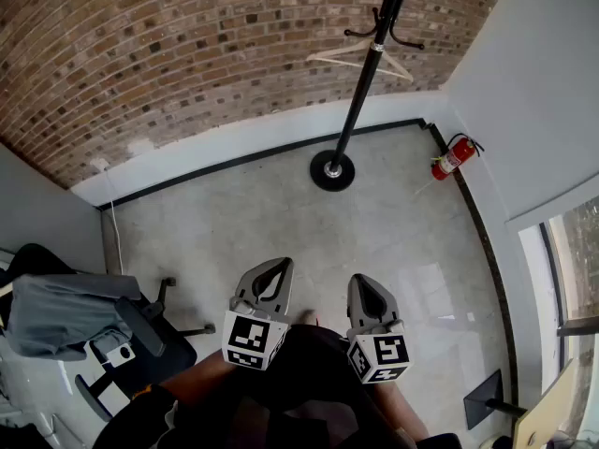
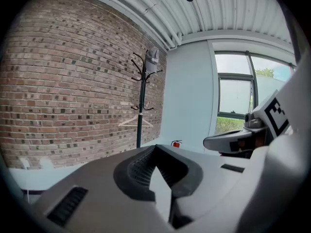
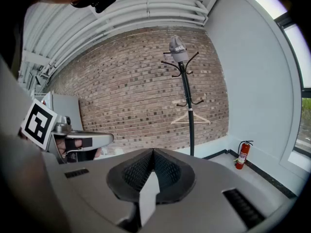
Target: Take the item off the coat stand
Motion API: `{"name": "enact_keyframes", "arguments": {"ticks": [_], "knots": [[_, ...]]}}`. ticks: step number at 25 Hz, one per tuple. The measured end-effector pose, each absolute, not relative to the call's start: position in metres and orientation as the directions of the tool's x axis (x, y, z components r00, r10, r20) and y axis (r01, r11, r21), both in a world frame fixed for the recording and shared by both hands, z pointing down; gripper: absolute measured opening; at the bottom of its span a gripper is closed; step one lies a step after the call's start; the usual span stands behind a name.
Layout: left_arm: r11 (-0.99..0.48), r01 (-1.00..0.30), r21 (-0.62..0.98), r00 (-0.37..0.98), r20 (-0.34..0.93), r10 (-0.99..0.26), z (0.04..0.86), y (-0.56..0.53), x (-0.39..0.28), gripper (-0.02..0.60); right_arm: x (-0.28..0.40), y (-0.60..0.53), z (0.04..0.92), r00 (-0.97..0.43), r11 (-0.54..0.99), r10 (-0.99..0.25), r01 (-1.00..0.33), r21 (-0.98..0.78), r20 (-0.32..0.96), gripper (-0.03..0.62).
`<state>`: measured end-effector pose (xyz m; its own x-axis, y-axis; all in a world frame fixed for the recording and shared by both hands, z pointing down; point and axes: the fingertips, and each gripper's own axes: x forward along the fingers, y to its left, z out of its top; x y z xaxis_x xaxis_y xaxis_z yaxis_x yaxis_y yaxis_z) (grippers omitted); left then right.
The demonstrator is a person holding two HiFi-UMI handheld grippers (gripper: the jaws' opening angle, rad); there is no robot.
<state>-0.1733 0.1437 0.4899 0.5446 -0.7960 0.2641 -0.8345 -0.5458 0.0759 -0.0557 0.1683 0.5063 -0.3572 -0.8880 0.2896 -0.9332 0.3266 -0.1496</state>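
- A grey cap (image 3: 178, 46) sits on the very top of the coat stand (image 3: 187, 110), well apart from both grippers, with open floor (image 1: 281, 213) between.
- A wooden hanger (image 3: 190, 116) hangs lower on the pole. A red fire extinguisher (image 1: 452, 157) stands in the corner nearby.
- An office chair (image 1: 154, 349) draped with a grey garment (image 1: 56, 311) is at the left.
- The left gripper (image 2: 156, 147) and right gripper (image 3: 153, 150) both have their jaws pressed together at the tips, holding nothing.
- The head view cuts off the stand's top, hiding the cap there.

brick wall (image 1: 140, 45), pale floor (image 1: 281, 213), office chair (image 1: 154, 344)
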Motion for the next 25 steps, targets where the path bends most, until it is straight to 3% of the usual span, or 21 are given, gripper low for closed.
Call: {"name": "enact_keyframes", "arguments": {"ticks": [6,11,19,25], "knots": [[-0.540,-0.836,0.100,0.542,0.309,-0.781,0.483,0.168,-0.120,0.025,-0.003,0.196,0.496,-0.358,0.311,-0.876,-0.932,-0.188,0.323,0.014],[-0.548,-0.834,0.067,0.540,0.301,-0.786,0.471,0.167,-0.087,0.025,0.036,0.193,0.481,-0.366,0.302,-0.889,-0.921,-0.248,0.277,0.014],[-0.575,-0.818,0.028,0.553,0.313,-0.772,0.469,0.149,-0.059,0.025,0.058,0.174,0.476,-0.375,0.296,-0.899,-0.901,-0.317,0.227,0.014],[-0.595,-0.802,0.058,0.577,0.331,-0.746,0.493,0.112,-0.037,0.025,0.080,0.143,0.495,-0.349,0.257,-0.895,-0.913,-0.318,0.279,0.014]]}}
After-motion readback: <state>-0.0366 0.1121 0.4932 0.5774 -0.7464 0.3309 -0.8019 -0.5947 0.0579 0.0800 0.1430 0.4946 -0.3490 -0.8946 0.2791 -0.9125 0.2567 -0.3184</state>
